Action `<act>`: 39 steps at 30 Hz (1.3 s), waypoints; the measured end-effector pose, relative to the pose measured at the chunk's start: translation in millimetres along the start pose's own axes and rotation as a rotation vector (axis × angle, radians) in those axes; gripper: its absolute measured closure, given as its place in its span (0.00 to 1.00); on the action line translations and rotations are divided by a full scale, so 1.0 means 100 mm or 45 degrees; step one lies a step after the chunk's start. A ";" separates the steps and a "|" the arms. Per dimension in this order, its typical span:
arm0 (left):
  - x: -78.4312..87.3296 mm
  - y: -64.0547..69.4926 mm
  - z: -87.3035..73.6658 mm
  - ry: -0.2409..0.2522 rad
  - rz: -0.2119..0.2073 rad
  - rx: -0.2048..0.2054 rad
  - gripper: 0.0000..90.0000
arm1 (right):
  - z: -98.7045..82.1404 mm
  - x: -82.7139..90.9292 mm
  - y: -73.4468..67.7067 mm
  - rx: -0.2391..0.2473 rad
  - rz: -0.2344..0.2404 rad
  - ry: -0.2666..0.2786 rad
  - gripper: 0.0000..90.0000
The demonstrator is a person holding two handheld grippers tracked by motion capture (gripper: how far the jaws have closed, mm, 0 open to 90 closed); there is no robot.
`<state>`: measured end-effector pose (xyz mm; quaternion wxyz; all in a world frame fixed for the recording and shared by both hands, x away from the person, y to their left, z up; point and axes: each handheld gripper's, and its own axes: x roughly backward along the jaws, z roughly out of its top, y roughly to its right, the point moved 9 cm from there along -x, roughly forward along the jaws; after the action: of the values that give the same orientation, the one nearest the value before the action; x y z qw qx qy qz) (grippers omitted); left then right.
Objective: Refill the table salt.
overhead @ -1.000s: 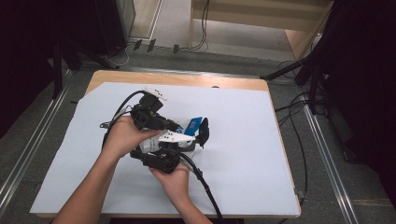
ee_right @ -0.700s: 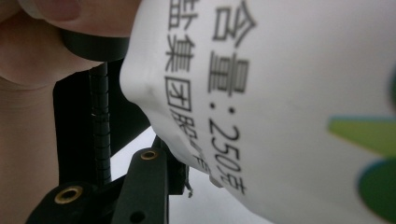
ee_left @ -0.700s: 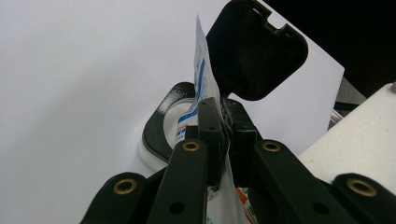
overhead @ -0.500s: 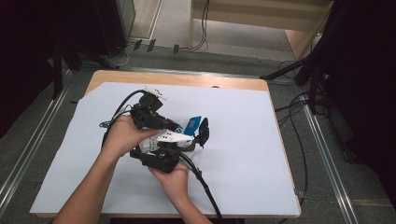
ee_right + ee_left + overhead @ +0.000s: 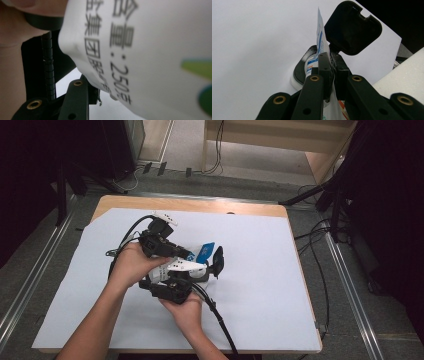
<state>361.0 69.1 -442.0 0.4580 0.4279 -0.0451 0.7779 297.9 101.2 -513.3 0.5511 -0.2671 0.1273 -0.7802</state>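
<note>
A white pouch (image 5: 205, 251) with blue print is held between both grippers above the middle of the white-covered table (image 5: 280, 310). My left gripper (image 5: 194, 256) points right and is shut on the pouch's thin top edge (image 5: 321, 42); its jaws pinch the seam tight. My right gripper (image 5: 214, 265) comes in from below and to the right, closed around the pouch's fuller body (image 5: 155, 50), which bulges against its left finger (image 5: 76, 98). In the left gripper view, one big black pad of the right gripper (image 5: 353, 27) stands just behind the pouch.
The person's two hands sit close together at the table's centre, and black cables (image 5: 220, 320) trail off the grippers toward the near edge. Wooden table edge (image 5: 200, 205) shows at the back. Metal rails (image 5: 350, 285) run along both sides on the floor.
</note>
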 end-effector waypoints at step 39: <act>-0.05 0.03 0.06 -0.035 0.025 -0.028 0.99 | 0.06 0.00 0.02 -0.044 0.005 0.072 0.83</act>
<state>363.5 61.5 -441.2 0.4544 0.4329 -0.0640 0.7759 302.3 100.7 -509.4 0.5440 -0.2541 0.1568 -0.7842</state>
